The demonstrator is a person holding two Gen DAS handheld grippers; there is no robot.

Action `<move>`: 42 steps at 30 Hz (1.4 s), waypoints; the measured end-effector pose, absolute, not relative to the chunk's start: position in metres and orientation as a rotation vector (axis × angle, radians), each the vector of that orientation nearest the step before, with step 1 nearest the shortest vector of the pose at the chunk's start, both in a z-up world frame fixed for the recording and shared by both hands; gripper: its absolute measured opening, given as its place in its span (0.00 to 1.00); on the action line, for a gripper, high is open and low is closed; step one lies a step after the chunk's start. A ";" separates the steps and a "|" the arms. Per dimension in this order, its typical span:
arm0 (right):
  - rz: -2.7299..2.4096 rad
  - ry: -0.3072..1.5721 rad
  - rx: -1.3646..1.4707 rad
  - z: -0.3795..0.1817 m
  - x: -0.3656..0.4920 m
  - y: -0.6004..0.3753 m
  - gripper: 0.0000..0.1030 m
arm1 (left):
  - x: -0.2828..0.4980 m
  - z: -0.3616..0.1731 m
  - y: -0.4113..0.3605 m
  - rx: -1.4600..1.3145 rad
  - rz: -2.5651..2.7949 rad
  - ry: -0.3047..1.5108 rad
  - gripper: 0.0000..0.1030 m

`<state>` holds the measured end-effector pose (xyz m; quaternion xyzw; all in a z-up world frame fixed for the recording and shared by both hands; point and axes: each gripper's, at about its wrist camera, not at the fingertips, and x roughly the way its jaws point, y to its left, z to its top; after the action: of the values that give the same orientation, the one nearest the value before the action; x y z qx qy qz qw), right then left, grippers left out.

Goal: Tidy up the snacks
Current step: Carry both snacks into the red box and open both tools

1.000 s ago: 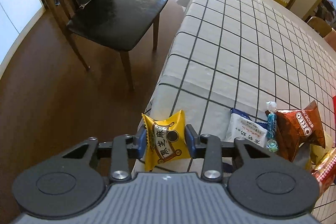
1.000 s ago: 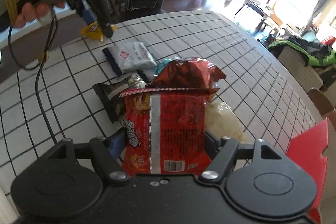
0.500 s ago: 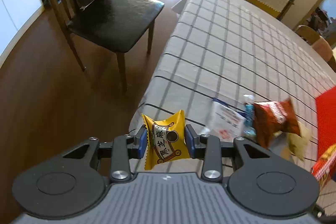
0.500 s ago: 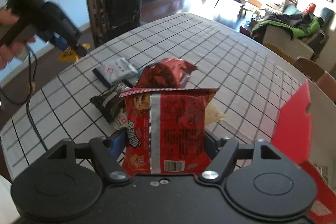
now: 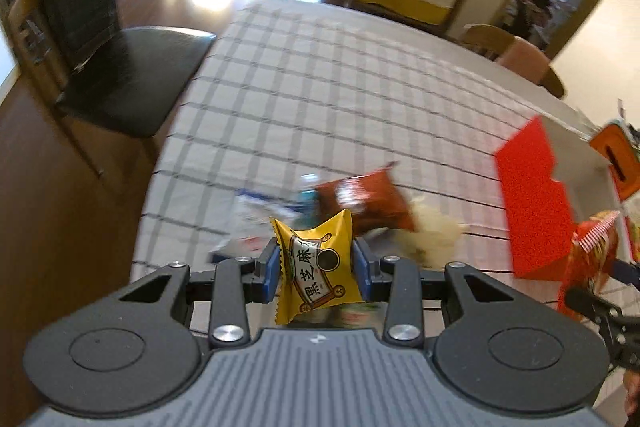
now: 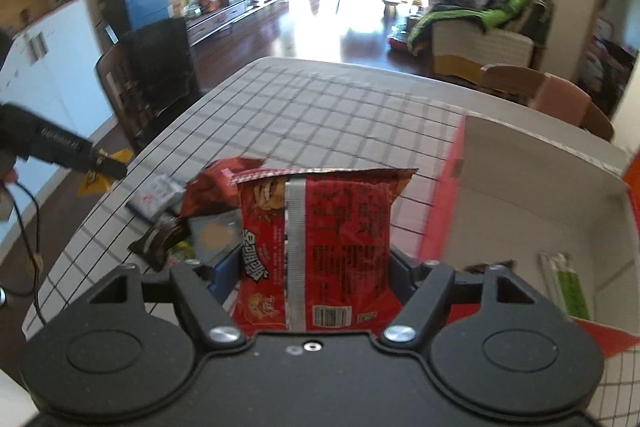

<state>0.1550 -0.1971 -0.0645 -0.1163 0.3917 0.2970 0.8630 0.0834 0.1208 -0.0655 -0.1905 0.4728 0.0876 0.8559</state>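
My left gripper (image 5: 316, 273) is shut on a small yellow snack packet (image 5: 314, 269), held above the near table edge. My right gripper (image 6: 316, 267) is shut on a red noodle-snack bag (image 6: 316, 251), held above the table beside the open red box (image 6: 540, 195). The box shows white inside with a green-and-white packet (image 6: 568, 283) in it. The box's red wall also shows in the left wrist view (image 5: 532, 203). A pile of loose snacks lies on the checked tablecloth: a brown-red bag (image 5: 360, 201), a white-and-blue packet (image 5: 256, 215), a pale packet (image 5: 432, 235) and a dark packet (image 6: 160, 241).
A dark wooden chair (image 5: 116, 75) stands at the table's left side. Another chair (image 6: 560, 99) stands at the far right corner. The checked tablecloth (image 5: 320, 87) stretches behind the pile. An orange object (image 5: 620, 159) sits past the box.
Both grippers have swung to the right with their packets held. The red box has come into view in both cameras, and the right gripper is now beside its open side.
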 end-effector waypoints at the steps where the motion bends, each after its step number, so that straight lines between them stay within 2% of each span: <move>1: 0.612 0.821 -0.237 -0.062 0.158 -0.204 0.71 | 0.087 -0.060 0.111 -0.391 0.167 0.988 0.35; 20: 0.449 0.828 -0.153 -0.033 0.232 -0.325 0.71 | 0.176 -0.019 -0.066 -0.199 -0.081 0.947 0.35; 29: 0.386 0.900 -0.094 -0.048 0.284 -0.373 0.71 | 0.221 -0.030 -0.134 -0.132 -0.138 0.991 0.35; 42: 0.416 1.020 -0.214 -0.096 0.326 -0.380 0.71 | 0.289 -0.063 -0.187 -0.114 -0.096 1.122 0.35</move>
<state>0.3260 -0.3799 -0.0958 -0.1014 0.4836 0.1974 0.8467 0.2890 -0.1874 -0.0635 -0.0542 0.5317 -0.0457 0.8439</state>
